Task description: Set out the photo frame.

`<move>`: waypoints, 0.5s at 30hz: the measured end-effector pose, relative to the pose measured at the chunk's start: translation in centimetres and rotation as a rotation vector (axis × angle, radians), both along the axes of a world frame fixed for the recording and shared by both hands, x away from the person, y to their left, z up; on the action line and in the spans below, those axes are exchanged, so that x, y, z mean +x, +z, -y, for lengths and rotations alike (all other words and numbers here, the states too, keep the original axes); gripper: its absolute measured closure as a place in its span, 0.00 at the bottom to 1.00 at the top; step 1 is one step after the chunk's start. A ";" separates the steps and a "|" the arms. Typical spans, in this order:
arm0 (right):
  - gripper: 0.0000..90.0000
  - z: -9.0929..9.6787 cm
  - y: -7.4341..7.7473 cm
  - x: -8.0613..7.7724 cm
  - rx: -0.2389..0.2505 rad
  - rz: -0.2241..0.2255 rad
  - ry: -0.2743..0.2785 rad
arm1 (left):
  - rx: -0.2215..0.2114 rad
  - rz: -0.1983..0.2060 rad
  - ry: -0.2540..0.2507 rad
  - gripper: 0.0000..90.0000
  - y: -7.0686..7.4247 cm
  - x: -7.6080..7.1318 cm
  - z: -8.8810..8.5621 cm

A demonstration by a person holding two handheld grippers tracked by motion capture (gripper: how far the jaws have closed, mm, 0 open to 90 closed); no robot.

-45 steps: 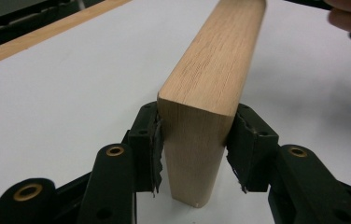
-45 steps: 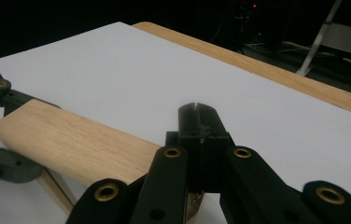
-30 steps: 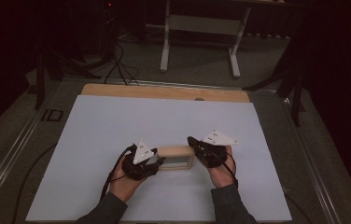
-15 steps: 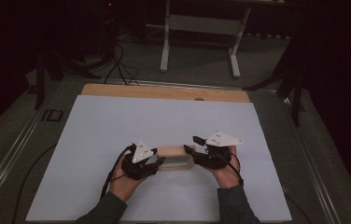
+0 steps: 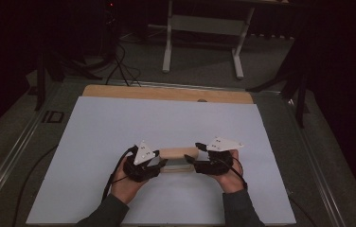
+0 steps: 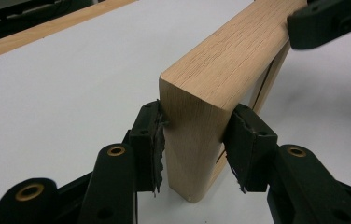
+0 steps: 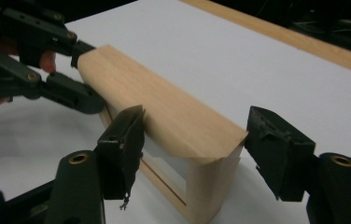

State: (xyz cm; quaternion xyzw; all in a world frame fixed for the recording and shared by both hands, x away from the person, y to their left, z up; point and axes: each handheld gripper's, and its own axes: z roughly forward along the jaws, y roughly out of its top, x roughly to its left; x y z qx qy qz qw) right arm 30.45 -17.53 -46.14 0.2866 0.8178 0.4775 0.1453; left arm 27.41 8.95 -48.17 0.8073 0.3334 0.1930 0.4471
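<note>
Wooden frame (image 6: 211,93) is clamped by the left claw (image 6: 194,147); right claw (image 7: 194,154), just opening, straddles it untouching.

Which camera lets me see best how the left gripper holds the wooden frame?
The left gripper view: the left gripper has both pads pressed on the wooden frame's near end. The right gripper view shows that grip farther off; the high view shows it small, under the grey plate.

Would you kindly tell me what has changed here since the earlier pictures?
The right gripper has just been opening its jaws: they now stand apart at the wooden frame's end, with a gap on one side, so that grip is released. The left gripper remains clamped on the other end, and the frame stays upright on the white table.
</note>
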 end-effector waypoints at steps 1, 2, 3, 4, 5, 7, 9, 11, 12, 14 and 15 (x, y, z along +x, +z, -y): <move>0.40 0.1 -0.4 0.1 0.002 -0.014 0.012 | 0.000 0.000 0.000 0.65 0.0 0.0 0.0; 0.40 0.1 -0.5 0.1 -0.001 -0.016 0.019 | 0.000 0.000 0.000 0.65 0.0 0.0 0.0; 0.39 0.1 -0.7 0.2 -0.004 -0.017 0.025 | 0.000 0.000 -0.001 0.65 0.0 0.0 0.0; 0.39 0.1 -0.7 0.2 -0.007 -0.019 0.027 | 0.000 0.000 -0.001 0.65 0.0 0.0 0.0; 0.39 0.1 -0.8 0.2 -0.007 -0.019 0.032 | 0.000 0.000 -0.001 0.65 0.0 0.0 0.0; 0.39 0.1 -1.0 0.3 -0.014 -0.018 0.037 | -0.001 0.000 0.000 0.65 0.0 0.0 0.0; 0.40 0.1 -1.2 0.3 -0.025 -0.013 0.038 | 0.000 0.000 0.000 0.65 0.0 0.0 0.0; 0.42 0.0 -1.3 0.3 -0.033 -0.011 0.034 | -0.001 0.000 0.000 0.65 0.0 0.0 0.0; 0.43 0.0 -1.5 0.4 -0.043 -0.009 0.031 | -0.002 -0.001 -0.001 0.65 0.0 0.1 0.0; 0.45 -0.2 -1.8 0.6 -0.056 -0.009 0.027 | 0.001 0.000 -0.001 0.65 0.0 0.1 0.0; 0.46 -0.2 -1.9 0.6 -0.055 -0.009 0.029 | 0.001 0.000 -0.002 0.65 0.0 0.1 0.0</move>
